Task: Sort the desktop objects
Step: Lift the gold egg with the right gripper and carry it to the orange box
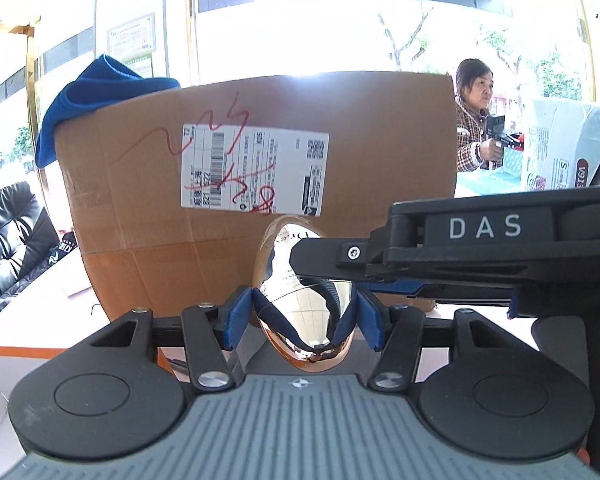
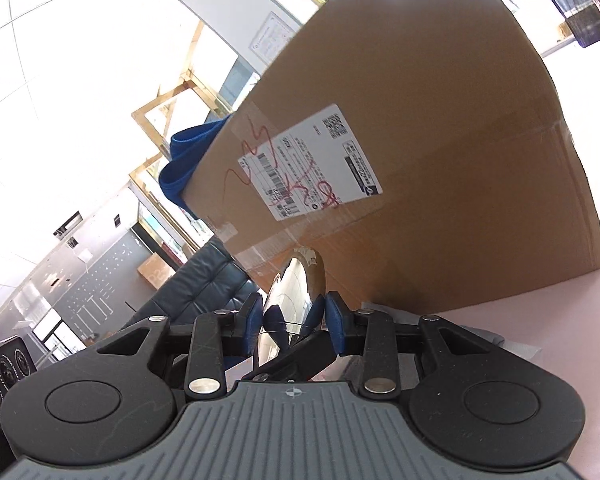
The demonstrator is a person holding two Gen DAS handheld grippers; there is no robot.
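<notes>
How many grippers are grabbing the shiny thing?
2. The left gripper pinches the shiny thing at its lower part; the right gripper pinches it too, reaching in from the side.

Hidden and cut-off parts around the large brown cardboard box [image 1: 260, 168]

The box's base is masked by the shiny gold mirrored oval object [image 1: 300, 300] in front of it, whose sides are covered by both grippers' blue pads and whose faint lettering is unreadable. On the box, the white shipping label's [image 1: 256, 172] print is too small to read. Behind the box's right edge, a seated woman in a checked jacket [image 1: 474, 120] is partly hidden. Left of the box, the black leather sofa [image 1: 8, 248] runs off-frame.
</notes>
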